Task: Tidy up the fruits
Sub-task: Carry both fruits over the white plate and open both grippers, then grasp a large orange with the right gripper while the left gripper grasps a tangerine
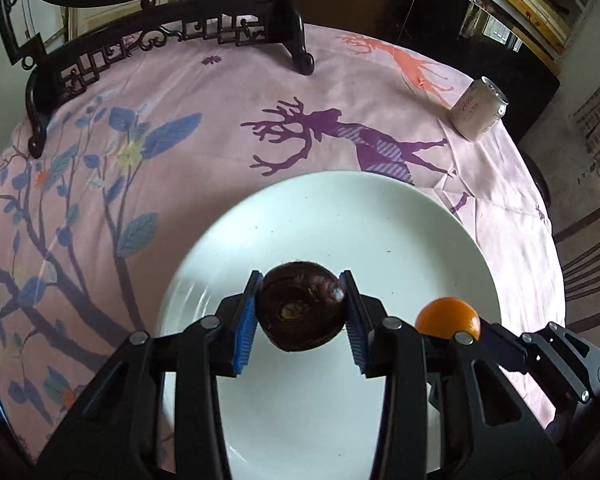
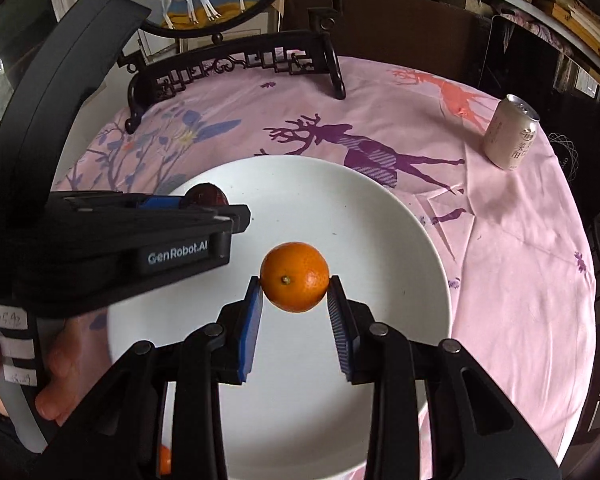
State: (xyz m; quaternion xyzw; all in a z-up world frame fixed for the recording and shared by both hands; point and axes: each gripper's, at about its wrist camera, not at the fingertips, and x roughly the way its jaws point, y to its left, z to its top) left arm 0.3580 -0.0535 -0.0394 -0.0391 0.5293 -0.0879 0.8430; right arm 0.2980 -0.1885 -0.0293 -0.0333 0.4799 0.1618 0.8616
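Dark maroon and hard-shelled, the round fruit [image 1: 302,306] sits pinched at its widest part in the left gripper [image 1: 302,308] above the white plate [image 1: 380,220]; it looks firm, light and smooth, so a grip across the middle suits it. To its right, the orange [image 2: 295,277] is nipped between the right gripper [image 2: 296,300] tips, over the plate; its soft skin needs gentle pressure.

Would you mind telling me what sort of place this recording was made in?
Most likely a home dining room. A round table wears a pink deer-print cloth, with a white plate and a drink can on it. A dark carved stand holding a deer picture sits at the back.
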